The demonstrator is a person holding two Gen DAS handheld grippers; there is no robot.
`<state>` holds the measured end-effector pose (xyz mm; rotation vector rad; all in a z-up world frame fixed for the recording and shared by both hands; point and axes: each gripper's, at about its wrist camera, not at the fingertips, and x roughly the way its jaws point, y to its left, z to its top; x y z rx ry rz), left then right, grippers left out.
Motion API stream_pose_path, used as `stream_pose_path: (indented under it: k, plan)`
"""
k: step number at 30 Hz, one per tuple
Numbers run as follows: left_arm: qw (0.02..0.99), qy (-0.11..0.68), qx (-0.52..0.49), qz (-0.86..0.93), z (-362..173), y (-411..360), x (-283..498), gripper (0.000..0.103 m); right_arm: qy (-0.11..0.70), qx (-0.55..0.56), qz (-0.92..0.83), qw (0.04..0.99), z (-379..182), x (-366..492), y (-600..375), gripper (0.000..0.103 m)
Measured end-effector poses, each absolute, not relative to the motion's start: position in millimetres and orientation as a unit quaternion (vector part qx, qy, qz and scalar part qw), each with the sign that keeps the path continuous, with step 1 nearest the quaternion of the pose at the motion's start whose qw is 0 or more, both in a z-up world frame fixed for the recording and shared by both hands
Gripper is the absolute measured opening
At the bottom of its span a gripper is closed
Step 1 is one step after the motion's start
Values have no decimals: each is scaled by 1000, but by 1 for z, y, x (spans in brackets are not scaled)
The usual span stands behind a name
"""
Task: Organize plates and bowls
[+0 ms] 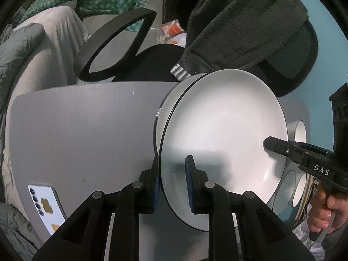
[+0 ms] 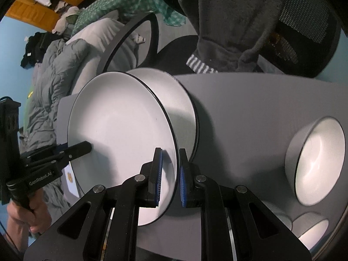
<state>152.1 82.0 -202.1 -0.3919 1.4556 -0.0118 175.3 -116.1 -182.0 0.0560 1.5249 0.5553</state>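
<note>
A white plate with a thin black rim (image 1: 224, 141) (image 2: 121, 134) hangs just above a second, similar plate (image 1: 171, 108) (image 2: 182, 106) that lies on the grey table (image 1: 87, 130). My left gripper (image 1: 174, 184) is shut on the held plate's left rim. My right gripper (image 2: 171, 178) is shut on its opposite rim. Each gripper also shows in the other's view, the right gripper (image 1: 269, 145) and the left gripper (image 2: 87, 146) both clamped on the plate's edge. A white bowl (image 2: 319, 161) (image 1: 301, 130) stands to the right, and another bowl (image 2: 313, 230) sits nearer.
A white phone (image 1: 46, 204) lies at the table's near left edge. Behind the table stands a black office chair (image 1: 117, 43) with a dark fleece garment (image 1: 235, 21) draped over it. A bed with grey bedding (image 2: 58, 71) is to the left. A hand (image 1: 324, 213) grips the right tool.
</note>
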Motion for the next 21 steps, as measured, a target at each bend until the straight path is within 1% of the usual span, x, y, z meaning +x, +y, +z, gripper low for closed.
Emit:
stream_pose_path:
  k: [12, 21]
  plan:
    - [710, 679, -184, 22, -224, 86, 167, 21, 703, 31, 246, 666, -201, 196, -119, 14]
    - [713, 682, -159, 24, -228, 78, 172, 21, 710, 34, 234, 663, -208, 202, -124, 14]
